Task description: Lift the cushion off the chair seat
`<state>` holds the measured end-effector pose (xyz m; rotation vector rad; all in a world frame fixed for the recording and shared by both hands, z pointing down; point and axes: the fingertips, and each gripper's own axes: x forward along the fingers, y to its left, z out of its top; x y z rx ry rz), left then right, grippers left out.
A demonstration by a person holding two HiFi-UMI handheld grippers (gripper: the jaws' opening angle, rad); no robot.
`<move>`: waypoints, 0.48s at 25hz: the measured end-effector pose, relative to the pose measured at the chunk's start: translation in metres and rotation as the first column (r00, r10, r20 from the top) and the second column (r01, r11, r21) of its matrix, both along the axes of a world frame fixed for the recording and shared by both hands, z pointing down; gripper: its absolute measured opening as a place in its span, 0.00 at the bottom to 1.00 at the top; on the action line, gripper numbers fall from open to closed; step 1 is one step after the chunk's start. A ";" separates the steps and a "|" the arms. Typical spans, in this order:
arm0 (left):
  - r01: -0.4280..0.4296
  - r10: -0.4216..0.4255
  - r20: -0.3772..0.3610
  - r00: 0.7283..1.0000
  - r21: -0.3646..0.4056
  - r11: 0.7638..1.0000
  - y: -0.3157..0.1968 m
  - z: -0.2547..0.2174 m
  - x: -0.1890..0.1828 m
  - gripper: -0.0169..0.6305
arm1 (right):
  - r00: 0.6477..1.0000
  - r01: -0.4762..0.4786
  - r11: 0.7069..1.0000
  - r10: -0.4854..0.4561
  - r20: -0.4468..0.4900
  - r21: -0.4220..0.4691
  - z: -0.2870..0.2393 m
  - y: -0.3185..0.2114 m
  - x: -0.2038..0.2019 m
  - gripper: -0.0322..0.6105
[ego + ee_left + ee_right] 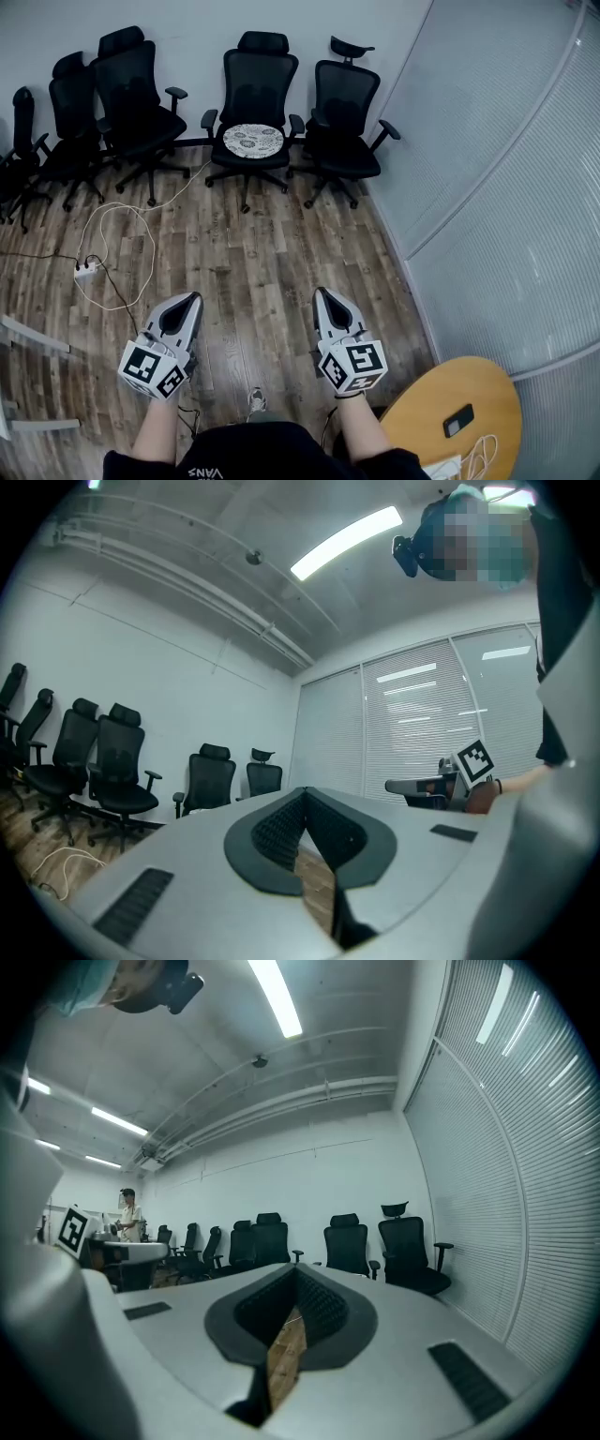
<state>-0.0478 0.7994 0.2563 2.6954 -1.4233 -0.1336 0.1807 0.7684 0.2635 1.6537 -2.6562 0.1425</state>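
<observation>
A round patterned cushion lies on the seat of a black office chair at the far wall. Both grippers are held low and near me, well short of that chair. My left gripper is shut with nothing in it, its tips meeting. My right gripper is likewise shut and empty, tips together. The same chair shows small in the right gripper view; its cushion is hidden there behind the jaws.
More black chairs line the wall, one right of the cushion chair and several left. A white cable and power strip lie on the wood floor at left. A frosted glass wall curves along the right. A round wooden table with a phone sits near right.
</observation>
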 end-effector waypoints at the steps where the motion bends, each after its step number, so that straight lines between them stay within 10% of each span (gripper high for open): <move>1: 0.002 -0.002 0.000 1.000 -0.001 1.000 -0.004 0.000 0.003 0.04 | 1.000 0.001 1.000 -0.001 0.001 -0.002 0.000 -0.004 0.003 0.08; 12: 0.033 -0.033 0.014 0.999 -0.018 0.999 -0.048 0.000 0.007 0.04 | 1.000 0.012 1.000 -0.012 0.015 -0.026 0.007 -0.054 0.014 0.08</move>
